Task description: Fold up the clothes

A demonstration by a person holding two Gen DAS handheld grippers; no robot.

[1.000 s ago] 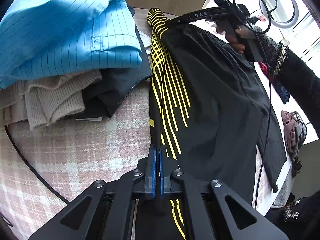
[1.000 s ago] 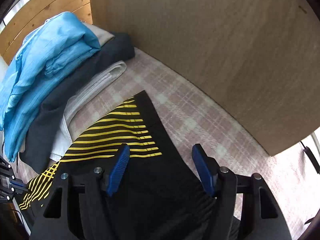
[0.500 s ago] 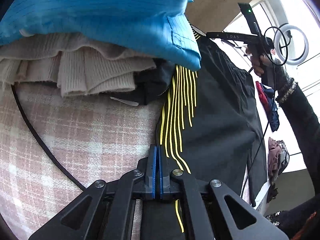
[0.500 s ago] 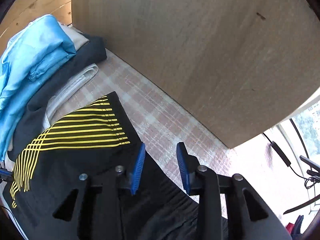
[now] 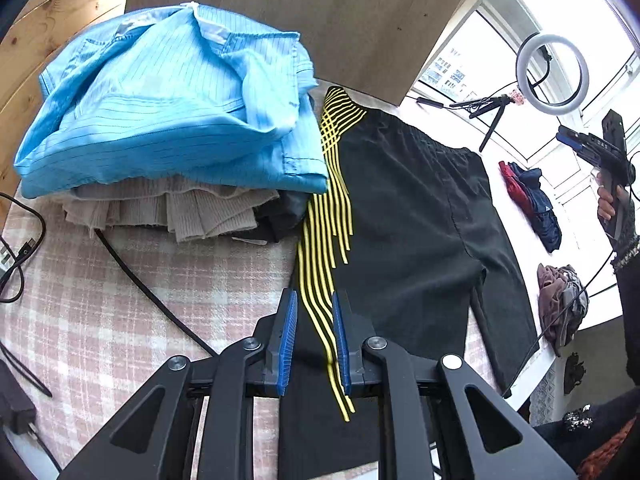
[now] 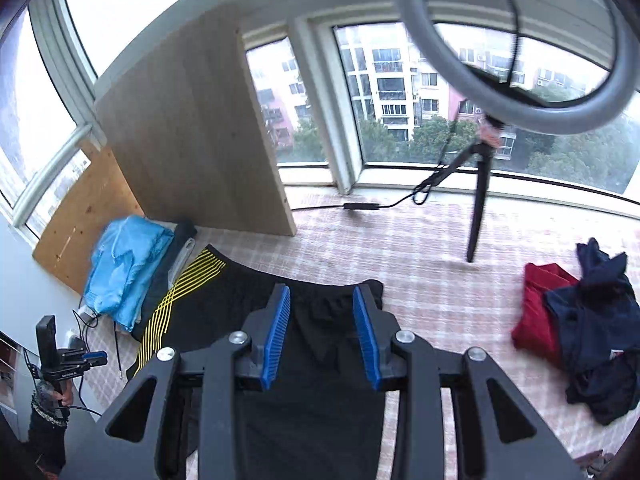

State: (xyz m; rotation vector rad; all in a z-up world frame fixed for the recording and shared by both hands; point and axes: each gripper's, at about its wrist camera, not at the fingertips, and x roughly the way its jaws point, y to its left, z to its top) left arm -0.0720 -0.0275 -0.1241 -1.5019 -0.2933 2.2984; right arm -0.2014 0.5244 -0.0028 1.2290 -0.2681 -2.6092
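Fingers of my left gripper (image 5: pixel 314 344) stand parted over the yellow-striped side of the black shorts (image 5: pixel 404 216), holding nothing, and my right gripper (image 6: pixel 322 336) hangs equally open above the waistband end. Those shorts lie flat on the checked cloth (image 5: pixel 120 312), touching the folded pile topped by the blue shirt (image 5: pixel 168 120). I judge the spreading done; next I must pinch one edge and fold it across.

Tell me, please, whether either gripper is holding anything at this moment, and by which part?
Nothing is held. The left gripper and right gripper both stand open above the black shorts, which lie flat on the checked cloth.
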